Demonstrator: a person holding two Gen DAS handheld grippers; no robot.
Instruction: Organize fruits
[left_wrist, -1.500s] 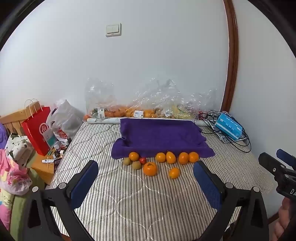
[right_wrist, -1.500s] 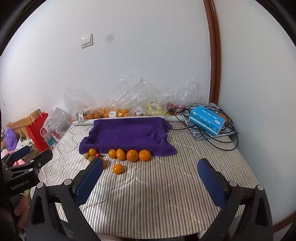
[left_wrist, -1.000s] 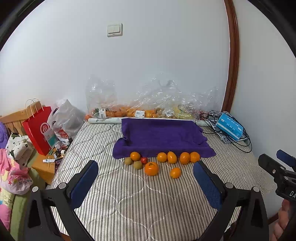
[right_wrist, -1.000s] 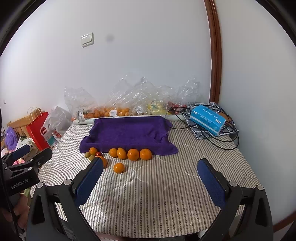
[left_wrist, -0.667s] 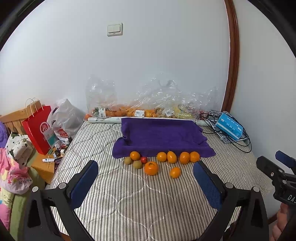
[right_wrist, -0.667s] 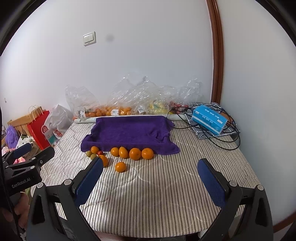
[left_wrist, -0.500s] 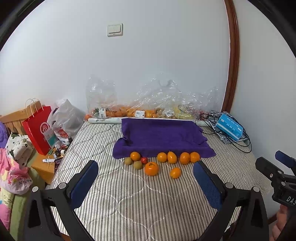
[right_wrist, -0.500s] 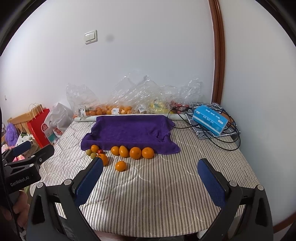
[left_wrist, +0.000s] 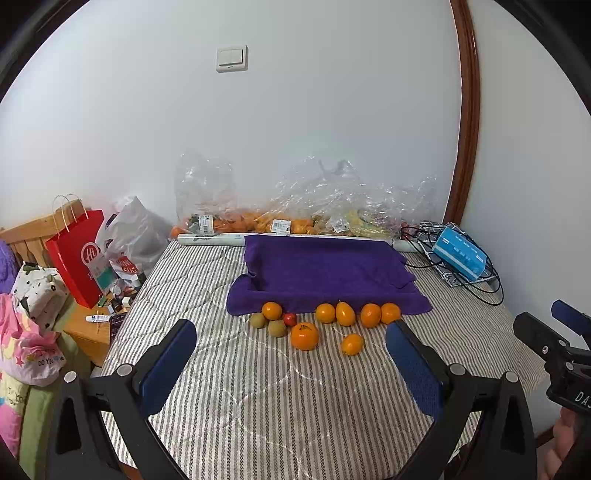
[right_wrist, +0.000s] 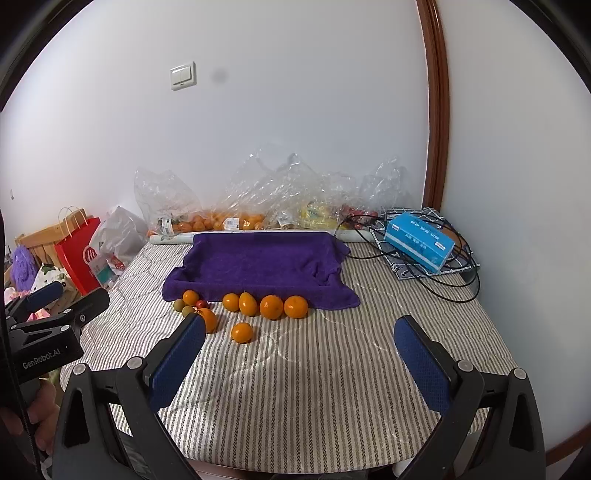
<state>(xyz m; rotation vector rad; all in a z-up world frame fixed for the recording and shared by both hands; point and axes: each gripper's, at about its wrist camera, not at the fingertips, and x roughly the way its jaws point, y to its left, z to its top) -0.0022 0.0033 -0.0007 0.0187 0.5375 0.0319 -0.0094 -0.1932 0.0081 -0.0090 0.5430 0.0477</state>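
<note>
Both grippers, left gripper (left_wrist: 291, 363) and right gripper (right_wrist: 299, 354), are hovering wide open; round fruits (left_wrist: 304, 335) at frame centre could roll if nudged.

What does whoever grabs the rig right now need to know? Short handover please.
Left gripper: open, empty, held above the near end of the striped table.
Right gripper: open, empty, same.
Fruit: oranges, two greenish fruits and a small red one lie loose along the purple towel's front edge.
Done: nothing on the towel.
Left: all of the sorting.
</note>
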